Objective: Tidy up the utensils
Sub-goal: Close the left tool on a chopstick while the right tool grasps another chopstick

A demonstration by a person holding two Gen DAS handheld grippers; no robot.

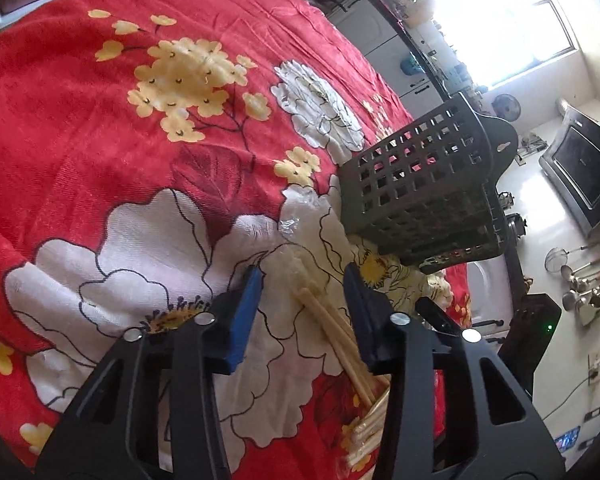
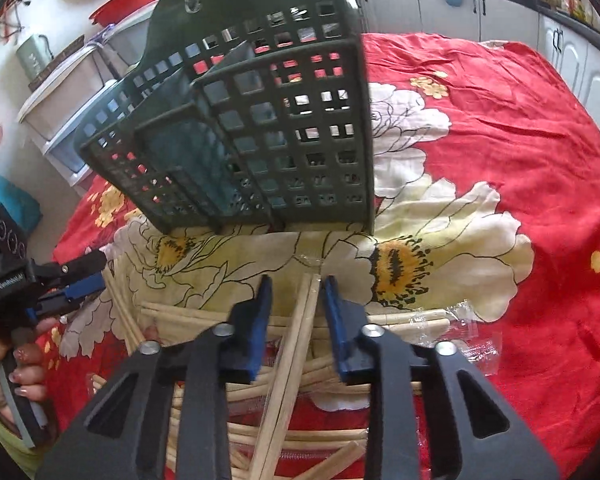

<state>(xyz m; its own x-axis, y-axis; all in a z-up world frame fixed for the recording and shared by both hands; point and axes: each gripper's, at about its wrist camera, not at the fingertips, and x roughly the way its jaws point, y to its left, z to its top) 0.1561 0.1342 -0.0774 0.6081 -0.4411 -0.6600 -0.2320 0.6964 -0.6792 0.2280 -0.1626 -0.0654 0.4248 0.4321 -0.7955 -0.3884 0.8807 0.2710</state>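
I am holding my right hand-held gripper [image 2: 293, 284] around a pair of chopsticks [image 2: 295, 344] — its jaws are parted on either side of the pair, with a thin gap showing at each blue pad, so I judge it open and not yet pinching. The pair is running straight along my fingers, its tips pointing ahead toward the holder [image 2: 259, 128], its butt ends passing back under the gripper. That is the relation everything is turning on: the long axis is lying in line with my reach, and the holder is standing directly ahead on the red floral cloth [image 2: 500, 128], close beyond the tips.

The holder is a dark, lattice-walled caddy with inner dividers, standing upright with its tall back plate on the far left side. Its open top is well above the level of the chopsticks, so I am expecting that the pair will need lifting and tipping upright before it can drop in.

More chopsticks [image 2: 300, 400] are lying crossed in a loose heap beneath the gripper, some in clear wrappers.

My left hand-held gripper [image 1: 302, 280] is hovering open over the cloth with a few chopsticks [image 1: 340, 340] below and between its jaws, gripping nothing. It is sitting to the left of the heap — the right one is better placed for the grasp.
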